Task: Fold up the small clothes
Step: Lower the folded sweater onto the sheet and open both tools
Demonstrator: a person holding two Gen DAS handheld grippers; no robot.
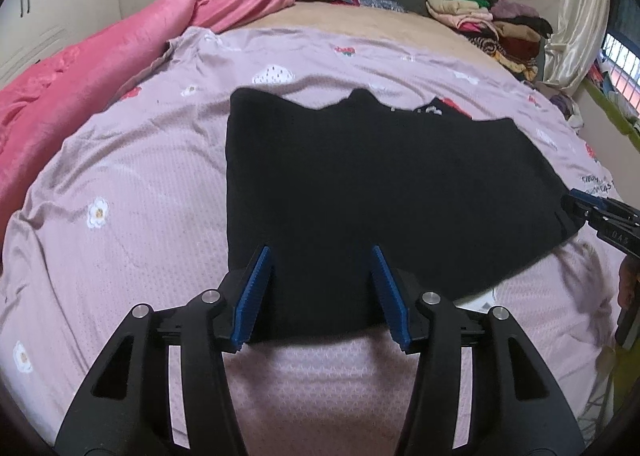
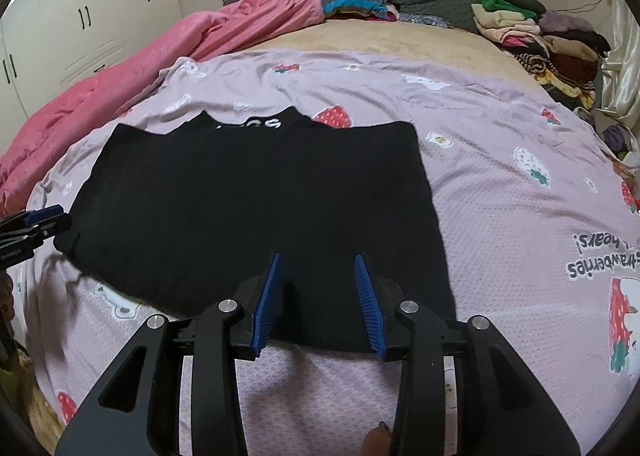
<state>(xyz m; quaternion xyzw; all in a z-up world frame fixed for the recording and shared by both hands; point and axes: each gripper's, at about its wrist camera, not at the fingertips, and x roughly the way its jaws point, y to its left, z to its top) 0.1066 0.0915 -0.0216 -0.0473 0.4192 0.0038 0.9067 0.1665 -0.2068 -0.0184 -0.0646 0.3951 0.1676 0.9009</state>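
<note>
1. Because spread flat on the lilac printed sheet (image 2: 500, 128) for folding, black garment (image 2: 256, 216) lies smooth, white-lettered band at its 12 o'clock edge, near hem toward 6 o'clock.
2. Hovering over that near hem, right gripper (image 2: 318, 298) stands with blue pads apart, nothing pinched between them; seemingly lined up at the hem's right part for a lift-and-fold.
3. Mirroring it at the hem's left part, left gripper (image 1: 320, 292) likewise gapes, pads clear of the cloth; placed so, probably, to raise both corners evenly.
4. Seen from the left wrist, right gripper shows at 3 o'clock beside the garment's edge; from the right wrist, left gripper at 9 o'clock.
5. Kept well apart at 10 o'clock, pink blanket (image 2: 160, 52) leaves the working patch free.
6. Stacked at 1 o'clock, folded clothes (image 2: 540, 44) likely mark where finished pieces go.
</note>
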